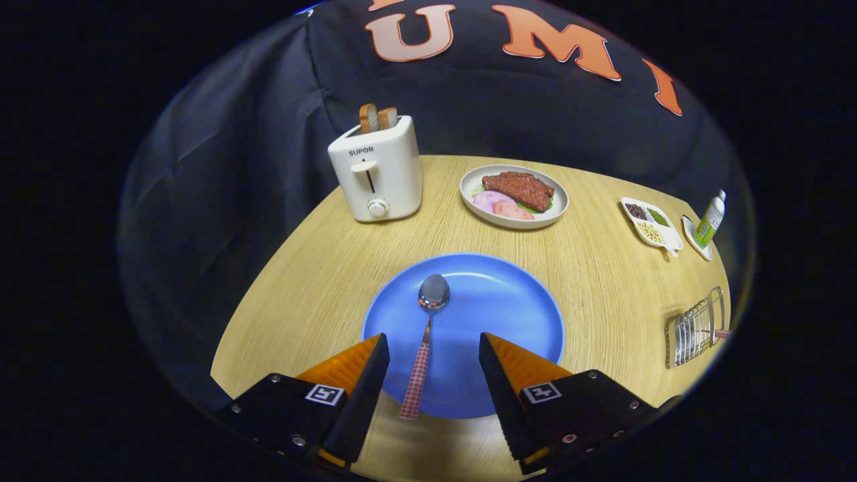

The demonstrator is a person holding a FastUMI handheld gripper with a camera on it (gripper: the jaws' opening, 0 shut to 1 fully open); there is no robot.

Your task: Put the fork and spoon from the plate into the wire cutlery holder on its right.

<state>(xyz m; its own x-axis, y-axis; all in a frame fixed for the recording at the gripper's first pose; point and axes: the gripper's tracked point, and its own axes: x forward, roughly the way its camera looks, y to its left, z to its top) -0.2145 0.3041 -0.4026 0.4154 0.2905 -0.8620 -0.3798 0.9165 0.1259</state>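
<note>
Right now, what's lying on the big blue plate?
A spoon with a shiny metal bowl and red checked handle lies on the round blue plate, between the open gripper fingers. Its handle end pokes past the rim. No fork there. What's under the spoon is covered.

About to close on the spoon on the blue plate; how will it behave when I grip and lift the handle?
The spoon looks rigid, so no flop. Gripped at its checked handle, the shiny bowl end may droop as a lever. It lies flat on the smooth blue plate, so it could skid. The gripper jaws stand open astride the handle.
</note>
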